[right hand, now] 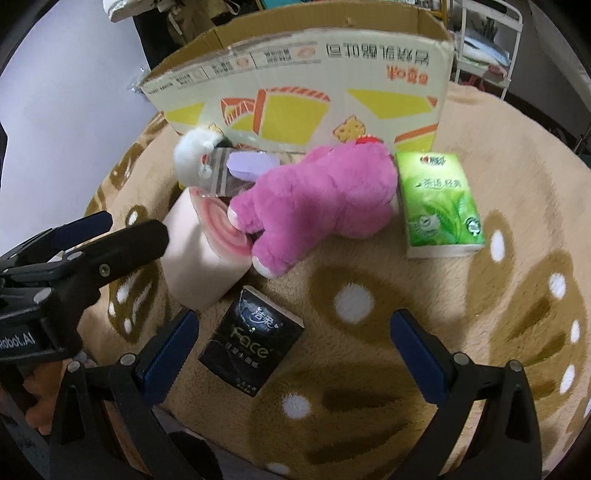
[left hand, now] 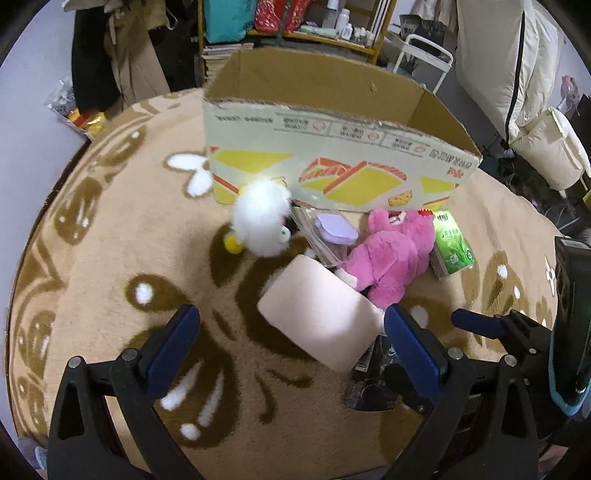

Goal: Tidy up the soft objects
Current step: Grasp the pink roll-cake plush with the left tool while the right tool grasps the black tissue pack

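Note:
A pink plush bear point(left hand: 391, 254) point(right hand: 317, 199) lies on the rug in front of an open cardboard box point(left hand: 332, 162) point(right hand: 303, 88). A white plush point(left hand: 262, 221) point(right hand: 192, 155) lies to its left, by a clear bag with a purple item point(left hand: 334, 229) point(right hand: 247, 164). A pale pink roll point(left hand: 321, 317) point(right hand: 203, 254) lies just ahead of my open, empty left gripper point(left hand: 291, 343). A black tissue pack point(right hand: 251, 339) point(left hand: 369, 376) lies between the open fingers of my empty right gripper point(right hand: 295, 347). A green tissue pack point(left hand: 452, 247) point(right hand: 439, 206) lies right of the bear.
Everything rests on a round beige and brown rug point(left hand: 122, 258) point(right hand: 498, 295). The left gripper's body point(right hand: 55, 273) reaches in from the left of the right wrist view. Shelves point(left hand: 295, 22), hanging clothes and white bedding point(left hand: 517, 74) stand behind the box.

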`<state>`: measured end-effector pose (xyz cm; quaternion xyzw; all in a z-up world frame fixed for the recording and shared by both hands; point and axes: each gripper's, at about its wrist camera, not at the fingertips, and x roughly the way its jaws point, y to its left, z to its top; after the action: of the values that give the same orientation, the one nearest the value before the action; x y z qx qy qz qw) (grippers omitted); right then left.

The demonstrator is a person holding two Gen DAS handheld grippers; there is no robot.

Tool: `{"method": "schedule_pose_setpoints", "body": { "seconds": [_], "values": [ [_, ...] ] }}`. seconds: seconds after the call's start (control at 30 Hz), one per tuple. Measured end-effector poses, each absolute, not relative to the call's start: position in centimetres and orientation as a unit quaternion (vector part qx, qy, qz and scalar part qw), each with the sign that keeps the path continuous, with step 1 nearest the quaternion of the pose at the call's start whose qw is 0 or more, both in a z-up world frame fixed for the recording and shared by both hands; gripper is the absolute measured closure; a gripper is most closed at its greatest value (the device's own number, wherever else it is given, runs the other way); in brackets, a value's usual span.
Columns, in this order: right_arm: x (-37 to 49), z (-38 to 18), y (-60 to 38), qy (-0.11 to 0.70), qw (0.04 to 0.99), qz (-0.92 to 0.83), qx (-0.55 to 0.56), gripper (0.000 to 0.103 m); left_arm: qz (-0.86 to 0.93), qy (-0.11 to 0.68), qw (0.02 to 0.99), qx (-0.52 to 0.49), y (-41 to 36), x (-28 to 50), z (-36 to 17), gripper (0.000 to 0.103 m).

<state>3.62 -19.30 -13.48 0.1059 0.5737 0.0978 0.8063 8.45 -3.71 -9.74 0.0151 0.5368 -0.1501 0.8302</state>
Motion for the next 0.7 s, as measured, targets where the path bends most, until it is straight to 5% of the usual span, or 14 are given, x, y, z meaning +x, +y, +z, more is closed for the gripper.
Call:
{"method": "schedule_pose_setpoints", "body": {
  "seconds": [0.7],
  "values": [
    [4.9, -16.9, -15.2, 0.614, 0.778, 0.106, 0.078, 0.007, -0.156, 0.606, 0.780, -0.006, -5.9, 11.0, -14.4, 0.007]
  ]
}}
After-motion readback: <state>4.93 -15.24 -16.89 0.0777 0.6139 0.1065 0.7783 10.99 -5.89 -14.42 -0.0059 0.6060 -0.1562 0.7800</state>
